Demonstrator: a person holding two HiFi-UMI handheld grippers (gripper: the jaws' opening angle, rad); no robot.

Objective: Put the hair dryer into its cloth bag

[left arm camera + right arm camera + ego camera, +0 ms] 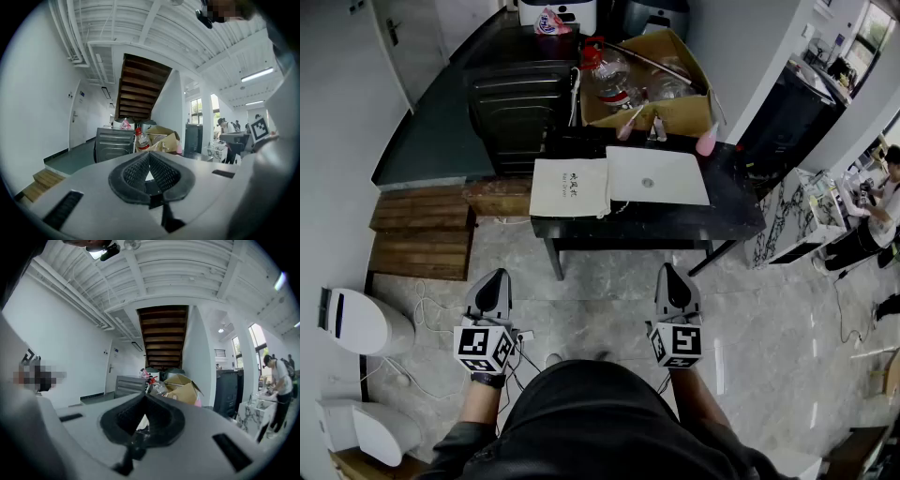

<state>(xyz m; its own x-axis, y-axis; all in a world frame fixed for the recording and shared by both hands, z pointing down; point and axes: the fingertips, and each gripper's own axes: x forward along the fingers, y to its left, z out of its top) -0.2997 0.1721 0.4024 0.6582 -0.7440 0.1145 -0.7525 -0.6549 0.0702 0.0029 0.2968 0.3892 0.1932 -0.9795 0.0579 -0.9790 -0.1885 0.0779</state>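
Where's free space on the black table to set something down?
Bare: the table's right end, right of the white sheet, and the thin front strip before the cloth bag. Crowded: back edge, by the cardboard box and pink bottle.

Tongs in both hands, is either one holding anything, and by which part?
Nothing is held. The left tongs and the right tongs are shut and empty, short of the black table.

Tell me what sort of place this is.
Probably a loft-style office or studio workspace: a wooden staircase overhead, a person working at a desk, and a cluttered cardboard box by a black table.
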